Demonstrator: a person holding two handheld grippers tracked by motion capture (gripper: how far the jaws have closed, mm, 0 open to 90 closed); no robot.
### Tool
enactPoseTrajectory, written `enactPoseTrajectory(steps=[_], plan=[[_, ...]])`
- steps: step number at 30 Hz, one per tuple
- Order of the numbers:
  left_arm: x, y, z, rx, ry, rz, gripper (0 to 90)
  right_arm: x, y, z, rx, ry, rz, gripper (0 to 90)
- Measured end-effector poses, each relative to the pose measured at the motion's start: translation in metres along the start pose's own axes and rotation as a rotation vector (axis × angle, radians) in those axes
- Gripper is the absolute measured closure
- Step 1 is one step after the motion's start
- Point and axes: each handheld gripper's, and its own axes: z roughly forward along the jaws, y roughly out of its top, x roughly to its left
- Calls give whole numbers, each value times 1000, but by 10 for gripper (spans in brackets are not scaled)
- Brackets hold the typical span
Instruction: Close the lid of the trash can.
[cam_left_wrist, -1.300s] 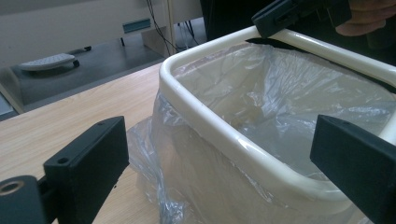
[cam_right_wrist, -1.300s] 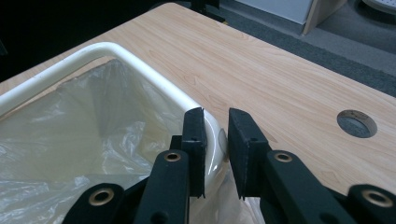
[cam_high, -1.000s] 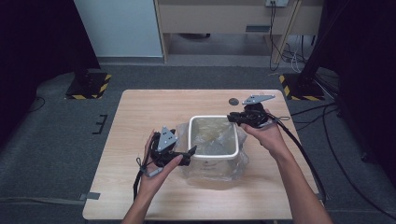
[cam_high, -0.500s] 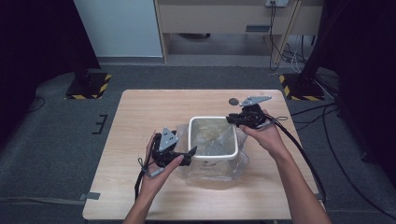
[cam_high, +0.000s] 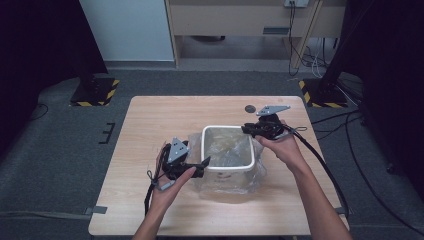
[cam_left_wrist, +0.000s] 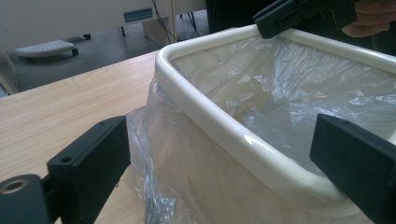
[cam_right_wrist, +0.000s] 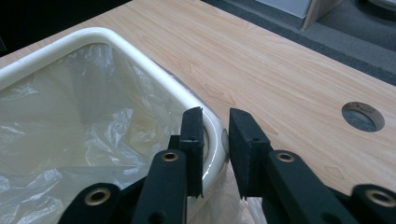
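One wooden worktop (cam_high: 150, 120) carries all items, with a round hole (cam_high: 249, 108) near its far right corner. Roughly central, slightly toward the right edge, stands a white rectangular bin (cam_high: 227, 169), upright, lined with a clear plastic bag (cam_high: 227, 147) whose surplus film spills over the rim and gathers on the wood at the near side.

Left gripper (cam_high: 197, 166) is held level at the bin's near left corner. Its jaws stand wide apart, one outside the bin wall and one over the inside, with the rim (cam_left_wrist: 224, 135) between them; the pads do not press on it.

Right gripper (cam_high: 248, 130) sits at the far right corner of the bin. Its jaws straddle the rim (cam_right_wrist: 212, 135) there, inner jaw over the liner, outer jaw outside the wall. They have just been opening, and a narrow gap shows on the outer side; whether the inner pad touches the film cannot be judged with certainty.
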Motion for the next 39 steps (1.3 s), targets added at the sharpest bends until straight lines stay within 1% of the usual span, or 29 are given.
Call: enactPoseTrajectory(steps=[1,2,3,5,8,10,13,16,18,19,22,24,26,27,28,29,31,33,35,39], plan=[[0,0,0,-4,0,2,39,0,0,0,-2,-18,-6,581],[0,1,-1,-8,-4,1,38,0,0,-1,-5,-30,0,534],[0,1,-1,-12,-6,-1,35,-1,0,-3,-11,-27,6,487],[1,2,-2,-17,-2,-1,34,-2,0,-7,-21,-32,2,413],[3,4,-2,-14,-13,-19,34,-2,1,-13,-34,-30,7,345],[4,5,-2,-4,-5,-19,34,-3,2,-16,-39,-43,2,299],[6,6,-2,5,2,-14,34,-3,3,-20,-53,-54,9,233],[7,8,-3,13,9,-11,34,-4,4,-23,-58,-60,12,184],[8,9,-3,21,12,-13,34,-6,5,-24,-59,-50,30,146],[8,10,-3,24,9,-15,33,-6,5,-24,-57,-45,37,132],[9,11,-2,35,13,-20,32,-8,4,-24,-52,-58,38,103],[10,11,-2,41,23,-29,32,-10,3,-23,-44,-66,46,94],[14,11,-2,50,38,-35,32,-11,1,-23,-41,-85,50,92],[15,11,-2,50,41,-47,32,-12,0,-24,-37,-90,61,88],[18,11,-2,52,36,-53,28,-13,0,-24,-38,-97,59,85],[20,11,-3,51,35,-64,28,-13,-1,-25,-38,-100,68,85],[23,11,-5,51,55,-70,31,-15,-3,-27,-51,-105,76,85],[26,12,-8,45,63,-80,31,-17,-5,-29,-58,-106,77,82],[28,13,-11,40,72,-79,31,-19,-7,-32,-62,-113,82,80],[34,12,-16,46,91,-76,31,-23,-11,-36,-67,-125,93,76]])
